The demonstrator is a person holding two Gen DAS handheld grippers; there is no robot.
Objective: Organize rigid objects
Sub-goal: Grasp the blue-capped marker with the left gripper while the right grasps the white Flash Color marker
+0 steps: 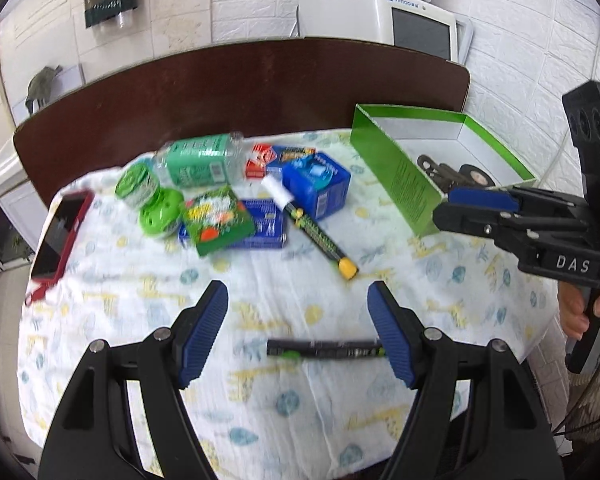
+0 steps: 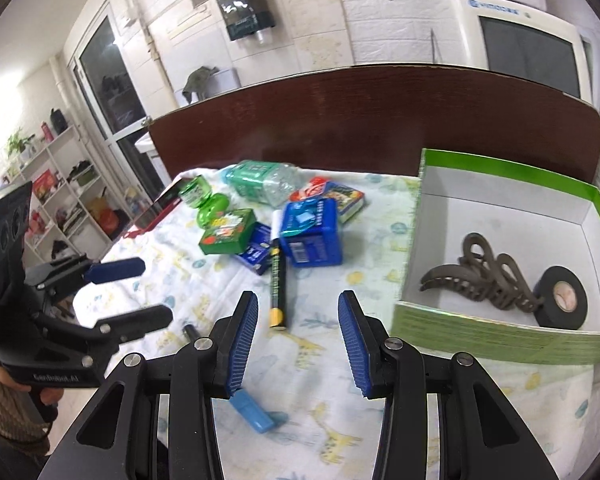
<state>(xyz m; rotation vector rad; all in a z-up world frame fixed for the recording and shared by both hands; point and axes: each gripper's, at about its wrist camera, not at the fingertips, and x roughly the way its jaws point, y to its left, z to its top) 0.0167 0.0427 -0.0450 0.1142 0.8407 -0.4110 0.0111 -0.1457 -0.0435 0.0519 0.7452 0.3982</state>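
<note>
White brick walls and a dark wooden board back the table point(image 1: 260, 312), which is spread with a pale printed cloth point(image 2: 324, 392).

Item: left tool point(image 1: 298, 298). We read its jaws as standing wide with nothing between the pads. A dark pen point(image 1: 324, 350) lies on the cloth just below the tips, its long axis crosswise to the fingers, running left to right, one end hidden behind the right-hand pad. We judge this the nearest thing to that tool; closing on it would likely call for a roll of the wrist so the pads meet its slim sides.

Item: right tool point(image 2: 298, 304). Its jaws stand partly apart and empty. A yellow-capped marker point(image 2: 278, 276) lies just beyond the tips, slightly left of the gap, its long axis running near to far, in line with the fingers. A small blue case point(image 2: 254, 410) rests under the left finger.

Item: clutter, farther off: blue box point(image 2: 312, 232), green box point(image 2: 228, 238), plastic bottle point(image 2: 260, 182), green round containers point(image 1: 148, 196), red-cased phone point(image 1: 58, 236).

Item: green box tray point(image 2: 500, 340), near right, already holding a hair claw point(image 2: 476, 276) and black tape roll point(image 2: 564, 300). We judge the right tool the nearer to it.
</note>
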